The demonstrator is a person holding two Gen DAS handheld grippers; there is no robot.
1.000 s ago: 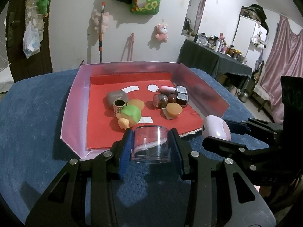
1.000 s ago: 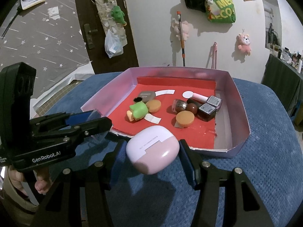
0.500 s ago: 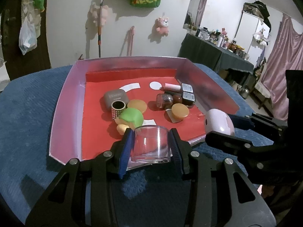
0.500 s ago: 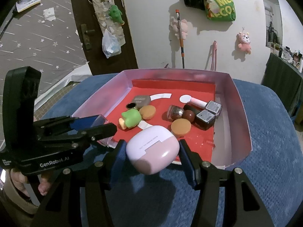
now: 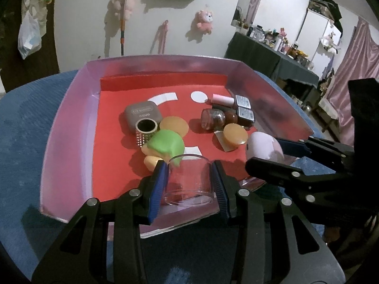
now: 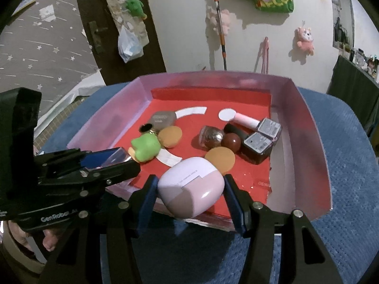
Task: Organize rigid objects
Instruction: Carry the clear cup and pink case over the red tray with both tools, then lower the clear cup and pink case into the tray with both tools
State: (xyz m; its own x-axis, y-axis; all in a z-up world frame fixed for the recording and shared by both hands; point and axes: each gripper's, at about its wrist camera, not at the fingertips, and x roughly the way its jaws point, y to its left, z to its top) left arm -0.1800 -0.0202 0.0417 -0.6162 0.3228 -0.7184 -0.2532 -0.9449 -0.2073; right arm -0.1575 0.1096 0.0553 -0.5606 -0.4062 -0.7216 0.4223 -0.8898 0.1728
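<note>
A cluttered room with a white wall hung with plush toys lies behind a blue textured surface (image 6: 343,142), and on it sits a shallow pink-walled tray (image 5: 68,123) with a red floor. I hold two things over the tray's near edge. My left gripper (image 5: 189,184) is clamped on a clear cylindrical cup (image 5: 188,179), upright, its open mouth facing up, pads pressing its sides. My right gripper (image 6: 189,196) is clamped on a pink earbud case (image 6: 191,193), its long axis running left to right between the pads. The two grippers sit side by side, the left one's fingers showing at the left of the right wrist view. The free red floor lies just ahead and below both: the cup hangs right above the near edge, directly before a green toy (image 5: 165,145), so I judge its drop spot is tight. The case has open floor ahead, just near of an orange disc (image 6: 219,159). Farther in lie a grey case (image 5: 142,116), a studded ring (image 5: 146,132), a glittery jar (image 5: 212,119) and two dark bottles (image 6: 258,148). The tray's near wall is hidden beneath both grippers, and I cannot tell whether either thing touches the floor yet.
</note>
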